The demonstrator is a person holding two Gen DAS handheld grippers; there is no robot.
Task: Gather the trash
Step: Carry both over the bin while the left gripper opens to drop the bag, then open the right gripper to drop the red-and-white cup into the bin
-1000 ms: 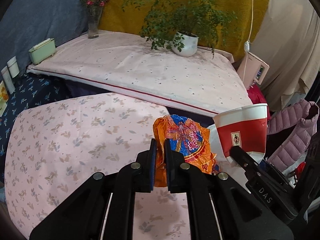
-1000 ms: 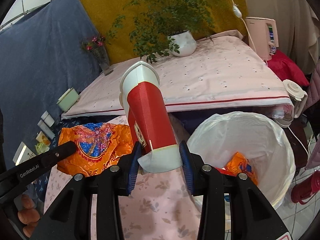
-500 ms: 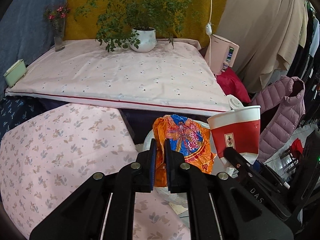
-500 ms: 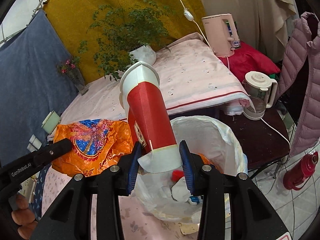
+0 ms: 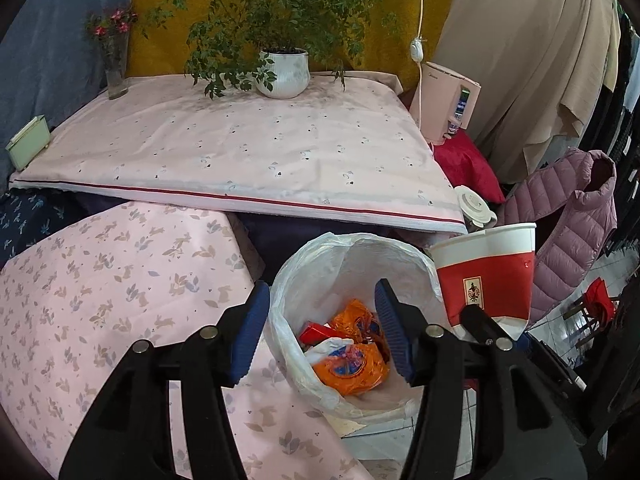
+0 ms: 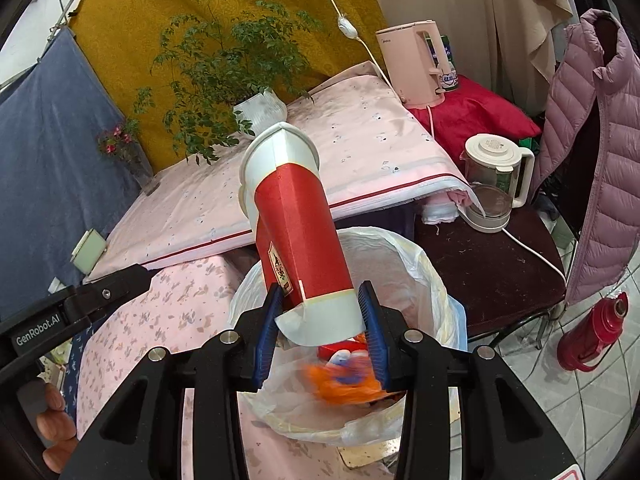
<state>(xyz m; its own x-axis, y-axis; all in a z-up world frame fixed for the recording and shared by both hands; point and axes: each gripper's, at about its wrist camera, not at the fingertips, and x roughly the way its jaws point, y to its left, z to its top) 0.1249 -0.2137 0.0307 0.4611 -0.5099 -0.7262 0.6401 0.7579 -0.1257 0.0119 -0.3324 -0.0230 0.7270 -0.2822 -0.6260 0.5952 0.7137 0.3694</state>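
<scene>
My left gripper (image 5: 322,330) is open and empty above a bin lined with a white plastic bag (image 5: 312,268). An orange and blue snack wrapper (image 5: 350,368) lies inside the bin with other trash; it shows blurred in the right wrist view (image 6: 340,380). My right gripper (image 6: 320,328) is shut on a red and white paper cup (image 6: 296,232), held over the bin's white bag (image 6: 408,264). The cup also shows in the left wrist view (image 5: 486,276), right of the bin.
A low table with a pink floral cloth (image 5: 100,280) sits left of the bin. Behind is a larger pink-covered table (image 5: 240,148) with a potted plant (image 5: 282,72). A glass kettle (image 6: 494,184), pink jacket (image 6: 600,140) and red thermos (image 6: 592,336) stand to the right.
My left gripper has opened and let go of the orange wrapper, which has dropped into the bin. Both grippers have moved right, over the bin. The right gripper keeps hold of the cup.
</scene>
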